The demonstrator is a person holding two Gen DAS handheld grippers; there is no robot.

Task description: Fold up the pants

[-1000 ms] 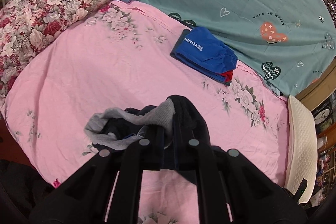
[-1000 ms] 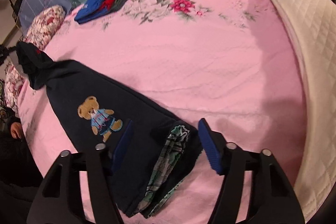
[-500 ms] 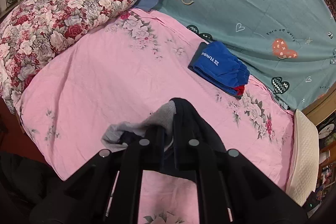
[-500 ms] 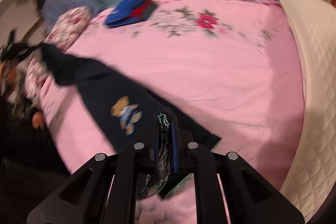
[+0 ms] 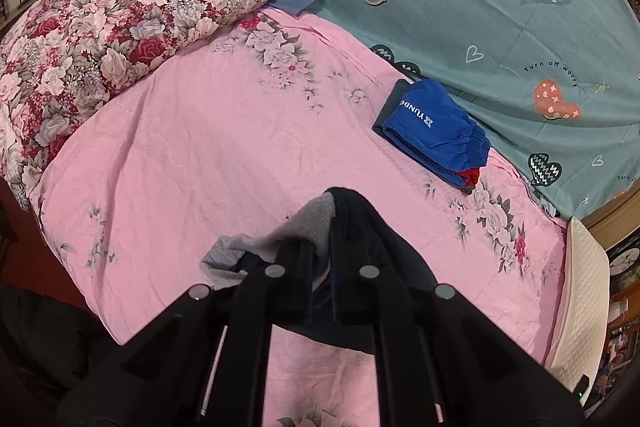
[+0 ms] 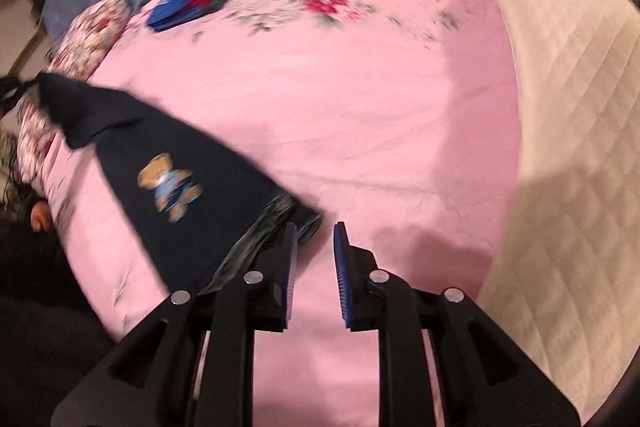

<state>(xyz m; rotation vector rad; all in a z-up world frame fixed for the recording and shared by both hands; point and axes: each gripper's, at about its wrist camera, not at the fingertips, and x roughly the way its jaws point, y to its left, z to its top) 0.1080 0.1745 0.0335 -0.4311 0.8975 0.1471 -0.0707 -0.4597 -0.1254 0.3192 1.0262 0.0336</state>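
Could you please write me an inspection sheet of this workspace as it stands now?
Surface: pink sheet on a bed, mostly bare.
Job's things: dark pants with a bear print, stretched over the sheet; one end bunched in the left gripper, the plaid-lined end by the right gripper.
Clutter: folded blue clothes; floral quilt; teal cover; cream pad.
Grippers: left shut on the pants; right has just been opening, nothing between its jaws, the pants lying beside its left finger.
Cables: nothing seen.
Surroundings: dark furniture edges; the right view is blurred.
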